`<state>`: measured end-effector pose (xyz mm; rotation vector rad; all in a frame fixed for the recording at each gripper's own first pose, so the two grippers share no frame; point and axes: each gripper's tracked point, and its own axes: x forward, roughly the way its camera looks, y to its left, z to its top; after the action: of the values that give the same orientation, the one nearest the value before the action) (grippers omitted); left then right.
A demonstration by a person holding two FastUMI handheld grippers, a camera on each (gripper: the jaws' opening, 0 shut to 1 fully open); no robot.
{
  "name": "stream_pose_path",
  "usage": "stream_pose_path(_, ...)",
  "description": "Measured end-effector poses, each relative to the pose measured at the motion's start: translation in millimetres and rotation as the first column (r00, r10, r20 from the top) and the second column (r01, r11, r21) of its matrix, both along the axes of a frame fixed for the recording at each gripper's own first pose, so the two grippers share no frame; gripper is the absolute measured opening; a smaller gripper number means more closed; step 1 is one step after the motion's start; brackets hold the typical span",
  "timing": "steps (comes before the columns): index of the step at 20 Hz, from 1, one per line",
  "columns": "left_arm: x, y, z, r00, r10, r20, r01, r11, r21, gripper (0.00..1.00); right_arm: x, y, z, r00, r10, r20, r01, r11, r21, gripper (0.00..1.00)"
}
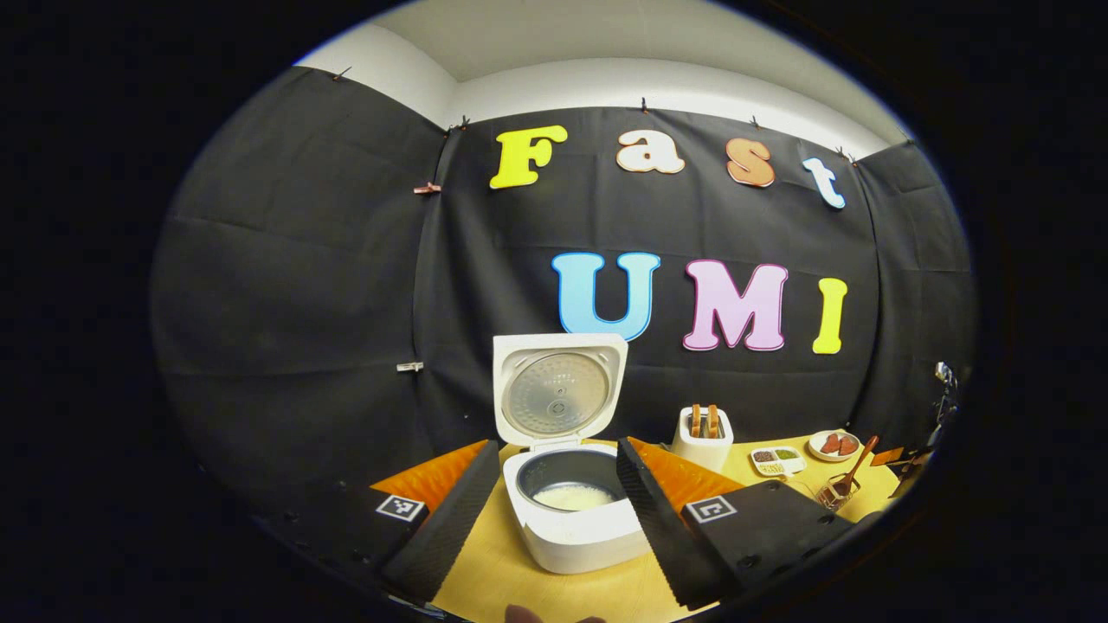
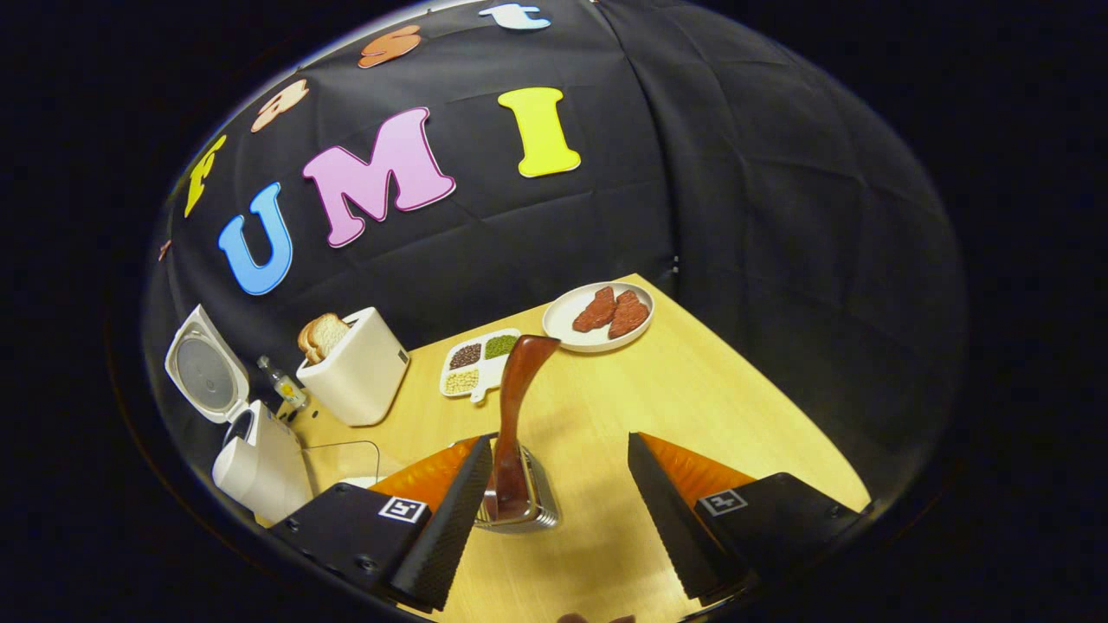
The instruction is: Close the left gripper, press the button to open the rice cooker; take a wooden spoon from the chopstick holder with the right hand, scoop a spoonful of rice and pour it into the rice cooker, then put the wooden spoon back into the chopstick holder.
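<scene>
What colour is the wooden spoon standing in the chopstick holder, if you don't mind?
Dark reddish-brown; the wooden spoon shows best in the right gripper view.

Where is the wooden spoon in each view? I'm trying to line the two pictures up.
Left gripper view: the wooden spoon is far right on the table, leaning out of the holder, right of the toaster.
Right gripper view: low centre, standing in the holder between the open fingers, nearer the left one.
Shared landmark: the plate of red pieces, beyond the spoon.
</scene>
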<state>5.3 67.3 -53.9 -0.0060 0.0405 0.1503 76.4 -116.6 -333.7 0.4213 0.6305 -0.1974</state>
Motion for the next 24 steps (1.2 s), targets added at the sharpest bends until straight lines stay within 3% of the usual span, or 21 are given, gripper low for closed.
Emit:
stream_pose_path(5,34,1,50,0.995,-0.031,0.099,0.03,0.999,0.014,0.94,-22,-6,74,0.995,0.041,0.089,-0.028,0.989,-0.148,0.98)
stream_pose_path(11,111,16,135,0.969,-0.025,0.245,0.005,0.997,0.079,0.96,-35,9,174,0.966,0.064,0.251,-0.009,0.977,-0.215,0.98)
stream_pose_path(14,160,29,148,0.974,0.009,0.227,-0.021,0.998,0.052,0.95,-41,15,207,0.953,0.072,0.295,-0.001,0.972,-0.234,0.98)
stream_pose_path(20,255,54,141,0.987,0.062,0.151,-0.049,0.995,-0.087,0.95,-46,18,266,0.929,0.058,0.367,0.028,0.974,-0.224,0.98)
stream_pose_path(24,303,73,127,0.99,0.092,0.104,-0.087,0.995,-0.047,0.95,-53,18,287,0.919,0.06,0.39,0.042,0.968,-0.248,0.98)
